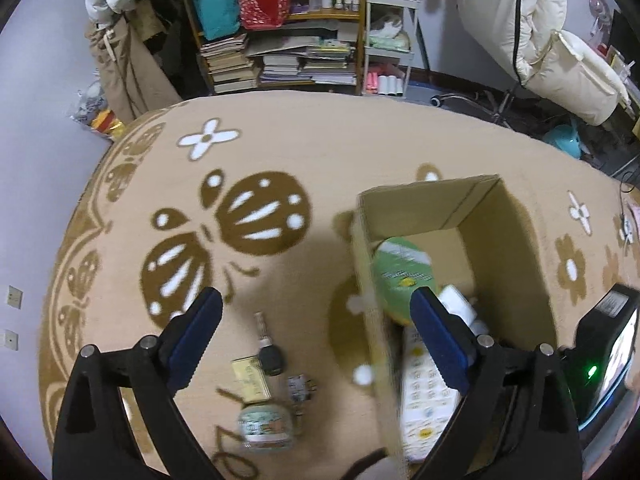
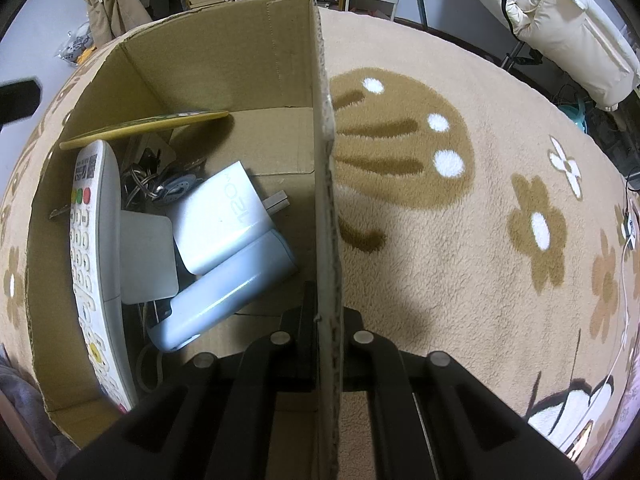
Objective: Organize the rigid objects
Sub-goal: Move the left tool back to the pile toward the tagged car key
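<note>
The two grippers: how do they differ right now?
The left gripper is open and empty, over the carpet and the box's edge; the right gripper is shut on the cardboard box wall. Left's blue pads show; right's are hidden. Both are black.

Right gripper [image 2: 327, 320] clamps the cardboard box [image 2: 224, 60] wall.

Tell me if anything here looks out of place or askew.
Four small items still lie outside the cardboard box on the blanket: a key, a gold tin, a round jar and a small dark part. Inside, the green disc leans tilted against the wall.
</note>
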